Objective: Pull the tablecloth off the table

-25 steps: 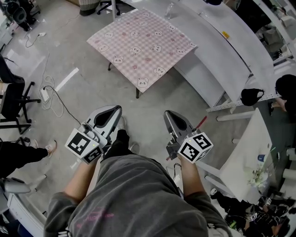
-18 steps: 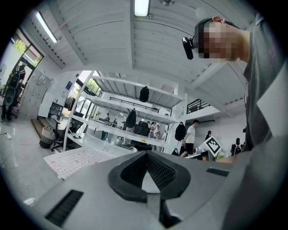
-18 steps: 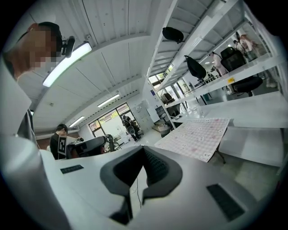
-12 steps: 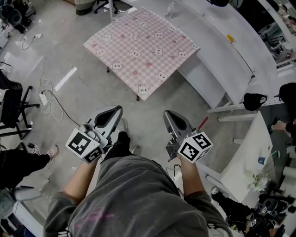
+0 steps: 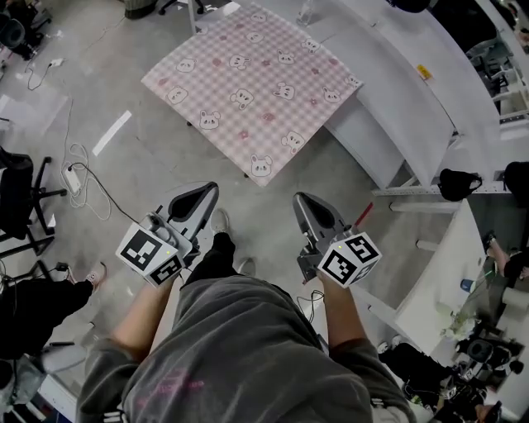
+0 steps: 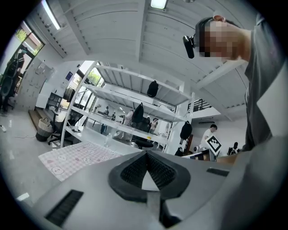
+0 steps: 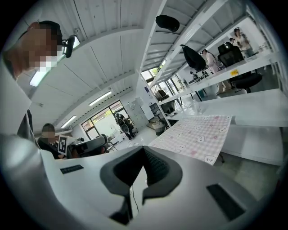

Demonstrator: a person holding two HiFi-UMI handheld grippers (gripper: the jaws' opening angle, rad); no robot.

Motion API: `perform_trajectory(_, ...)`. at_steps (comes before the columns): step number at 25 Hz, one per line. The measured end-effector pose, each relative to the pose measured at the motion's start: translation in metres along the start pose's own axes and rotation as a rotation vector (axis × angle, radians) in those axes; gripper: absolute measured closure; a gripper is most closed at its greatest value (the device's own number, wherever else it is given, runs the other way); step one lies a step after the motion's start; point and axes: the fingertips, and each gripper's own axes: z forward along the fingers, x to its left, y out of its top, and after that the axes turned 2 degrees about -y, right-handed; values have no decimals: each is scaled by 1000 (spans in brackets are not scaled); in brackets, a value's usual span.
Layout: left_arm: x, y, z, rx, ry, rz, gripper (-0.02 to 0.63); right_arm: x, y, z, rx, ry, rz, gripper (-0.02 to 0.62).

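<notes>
A pink checked tablecloth printed with small bears covers a small table ahead of me, one corner hanging toward me. It also shows flat in the left gripper view and the right gripper view. My left gripper and right gripper are held side by side near my body, well short of the cloth. Both point toward it. In their own views the left gripper and the right gripper each have their jaws closed together, with nothing between them.
A long white desk runs along the cloth-covered table's right side, with a clear bottle near its far end. A black bag hangs at right. A black chair and floor cables lie at left. Another white table is at lower right.
The table with the cloth has come nearer and larger in all views as I walk toward it. Both grippers stay shut and held in the same pose.
</notes>
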Motion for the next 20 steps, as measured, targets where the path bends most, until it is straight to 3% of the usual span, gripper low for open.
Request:
perform_trajectory(12,75,17,22,32,-36,-19,606,-12,25,66,4,-68,11,598)
perform_trajectory(20,108,4,35,58,-27,-45,606,-33,18,87,19,-119,29,598)
